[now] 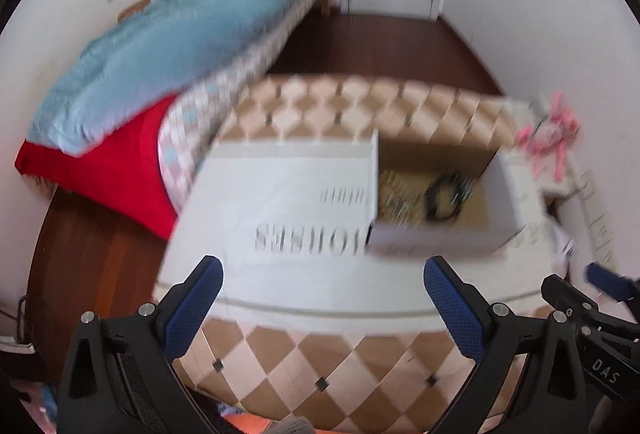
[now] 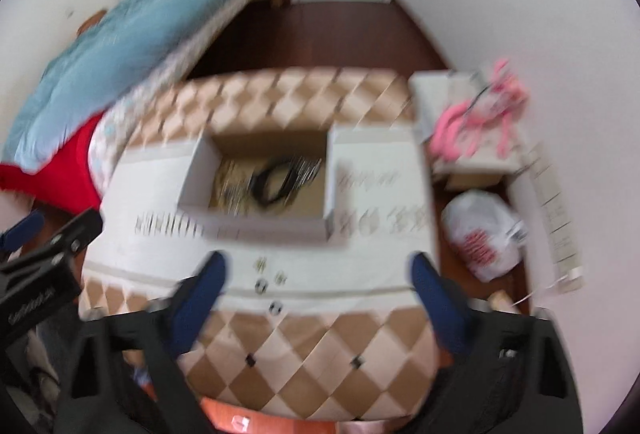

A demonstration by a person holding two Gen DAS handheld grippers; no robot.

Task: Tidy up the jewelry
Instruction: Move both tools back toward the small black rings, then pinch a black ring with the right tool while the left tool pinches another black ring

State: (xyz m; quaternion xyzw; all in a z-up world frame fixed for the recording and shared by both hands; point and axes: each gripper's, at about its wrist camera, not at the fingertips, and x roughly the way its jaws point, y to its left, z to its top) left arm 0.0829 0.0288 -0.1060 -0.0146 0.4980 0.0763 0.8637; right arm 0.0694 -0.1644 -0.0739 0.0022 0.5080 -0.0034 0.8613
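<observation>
An open cardboard box [image 2: 192,174] with white outer walls stands on a white printed sheet [image 2: 380,266] on a checkered table. Inside lie a black coiled cord or necklace [image 2: 274,180] and blurred metallic pieces [image 2: 232,186]. The box also shows in the left wrist view [image 1: 436,234], with the black coil [image 1: 442,196]. Several small earrings [image 2: 264,284] lie on the sheet in front of the box. My right gripper [image 2: 318,288] is open and empty above them. My left gripper [image 1: 320,294] is open and empty over the sheet's left part [image 1: 280,194]. Both views are motion-blurred.
A bed with a blue blanket [image 1: 168,46] and red cloth [image 1: 108,170] stands at left. Pink items [image 2: 476,114] lie on a small white stand at right. A white plastic bag [image 2: 484,234] sits on the dark wood floor [image 2: 320,30] below it.
</observation>
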